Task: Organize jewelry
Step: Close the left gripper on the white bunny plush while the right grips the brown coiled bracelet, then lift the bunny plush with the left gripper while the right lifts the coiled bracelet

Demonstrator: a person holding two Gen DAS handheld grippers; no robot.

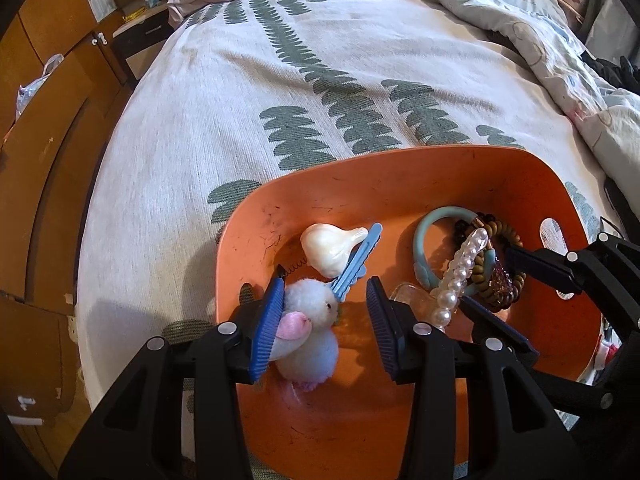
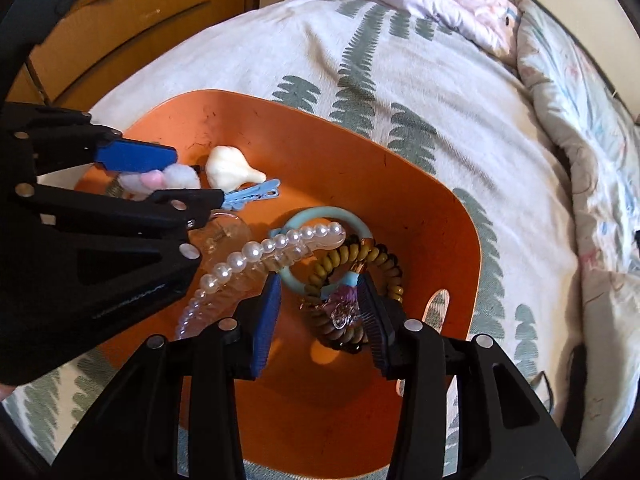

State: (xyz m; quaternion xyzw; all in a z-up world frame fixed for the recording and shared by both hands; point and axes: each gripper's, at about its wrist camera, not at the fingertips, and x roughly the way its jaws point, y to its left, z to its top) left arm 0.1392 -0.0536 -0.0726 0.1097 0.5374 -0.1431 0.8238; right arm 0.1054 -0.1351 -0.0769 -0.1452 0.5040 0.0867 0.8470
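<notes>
1. Left wrist view: the left gripper (image 1: 326, 312) hangs over the near left part of an orange tray (image 1: 400, 184) that sits on a bed cover (image 1: 240, 120) printed with green leaves. Its jaws stand apart, with nothing clamped between them.
2. A fluffy white pompom (image 1: 308, 320) with a pink ear lies against the inner face of the left finger; the right finger is clear of it.
3. Just beyond the pompom lie a blue hair clip (image 1: 352, 264) and a cream shell-shaped clip (image 1: 332, 250), the blue one resting against the shell clip's edge.
4. Right wrist view: the right gripper (image 2: 320, 312) is low over the right part of the tray, jaws spread around a tangle of hair ties — a brown coil tie (image 2: 344, 260) and a small purple glittery charm (image 2: 346, 300) sit between the fingers. The charm is very close to the right finger; whether it touches cannot be told, and no squeeze shows.
5. A pearl hair clip (image 2: 256, 252) lies slantwise across the tray's middle, over a clear plastic clip (image 2: 228, 236) and a pale blue ring (image 2: 320, 216).
6. All the jewelry in sight lies inside the tray, in two loose groups — pompom and clips to the left, ties and pearls to the right.
7. A rumpled quilt (image 2: 580, 160) lies along the bed's right side, and wooden cabinets (image 1: 48, 100) stand to its left.
</notes>
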